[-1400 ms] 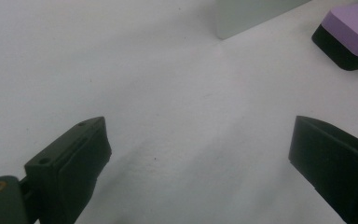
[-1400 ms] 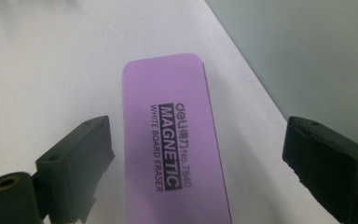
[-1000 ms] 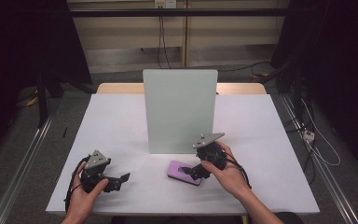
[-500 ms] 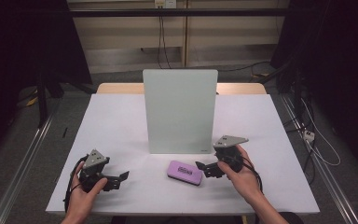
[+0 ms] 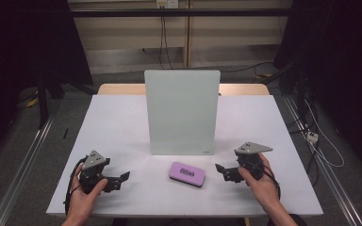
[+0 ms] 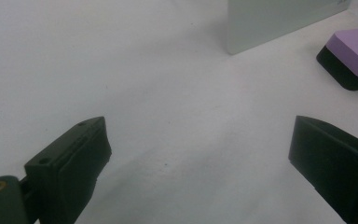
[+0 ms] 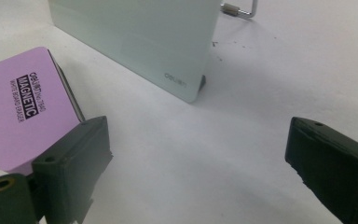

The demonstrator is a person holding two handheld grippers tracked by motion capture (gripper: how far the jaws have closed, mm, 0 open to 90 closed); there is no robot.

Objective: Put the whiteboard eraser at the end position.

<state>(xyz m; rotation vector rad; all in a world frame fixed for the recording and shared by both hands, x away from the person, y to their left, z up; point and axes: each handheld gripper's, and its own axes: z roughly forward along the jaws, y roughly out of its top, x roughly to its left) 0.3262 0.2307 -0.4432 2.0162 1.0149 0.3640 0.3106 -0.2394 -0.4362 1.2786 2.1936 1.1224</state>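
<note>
The purple magnetic whiteboard eraser is lying flat on the white worktop, just in front of the upright whiteboard. The right hand-held gripper is hovering just beside it, jaws standing wide apart, gripping nothing. The left hand-held gripper is sitting well apart from it, jaws also spread, with nothing between them.
</note>
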